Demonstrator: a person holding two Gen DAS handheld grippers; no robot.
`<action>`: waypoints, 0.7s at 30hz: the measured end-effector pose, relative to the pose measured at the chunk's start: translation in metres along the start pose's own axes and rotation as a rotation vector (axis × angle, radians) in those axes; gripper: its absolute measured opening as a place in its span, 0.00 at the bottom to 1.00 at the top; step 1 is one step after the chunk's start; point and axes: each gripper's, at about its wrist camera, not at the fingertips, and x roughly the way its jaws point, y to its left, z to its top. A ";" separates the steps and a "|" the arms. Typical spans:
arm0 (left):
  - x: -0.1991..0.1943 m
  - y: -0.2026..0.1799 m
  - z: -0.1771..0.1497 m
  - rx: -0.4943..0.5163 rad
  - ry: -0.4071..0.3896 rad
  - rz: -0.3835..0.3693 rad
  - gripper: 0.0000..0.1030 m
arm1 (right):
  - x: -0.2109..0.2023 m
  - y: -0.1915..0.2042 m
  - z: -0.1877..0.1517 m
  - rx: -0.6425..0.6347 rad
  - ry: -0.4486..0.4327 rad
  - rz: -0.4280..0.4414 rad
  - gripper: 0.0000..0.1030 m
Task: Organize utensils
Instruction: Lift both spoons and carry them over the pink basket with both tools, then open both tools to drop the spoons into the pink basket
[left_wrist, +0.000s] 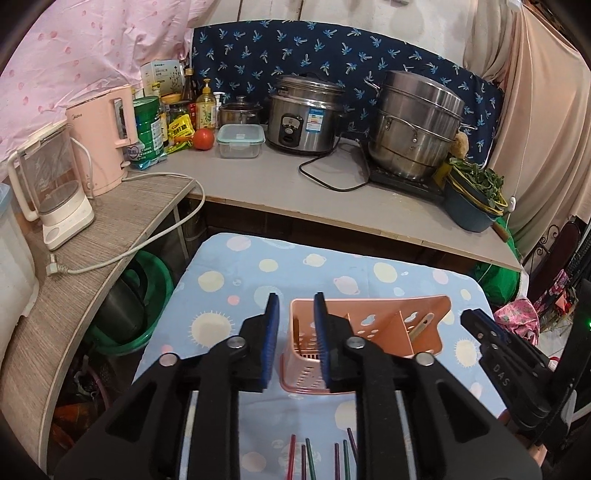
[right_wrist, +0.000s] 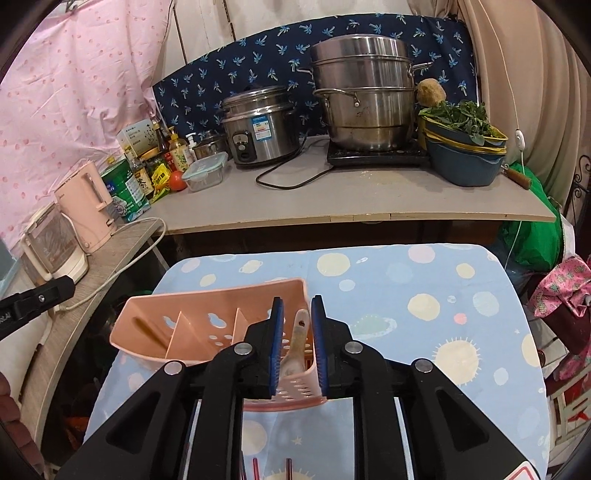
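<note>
Chopsticks (left_wrist: 310, 459), dark slender sticks, lie below my slightly parted, empty left gripper (left_wrist: 295, 345) and right gripper (right_wrist: 297, 349); the pink perforated plastic caddy (left_wrist: 369, 332) ahead awaits; next I judge a downward reach.
</note>
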 end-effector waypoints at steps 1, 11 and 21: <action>-0.002 0.001 -0.001 -0.002 -0.002 0.004 0.25 | -0.004 -0.001 -0.001 0.001 -0.002 0.001 0.17; -0.035 0.011 -0.029 0.001 -0.010 0.018 0.27 | -0.053 -0.011 -0.035 0.032 0.009 0.006 0.22; -0.060 0.022 -0.109 0.043 0.065 0.034 0.27 | -0.092 -0.017 -0.120 0.041 0.124 -0.010 0.23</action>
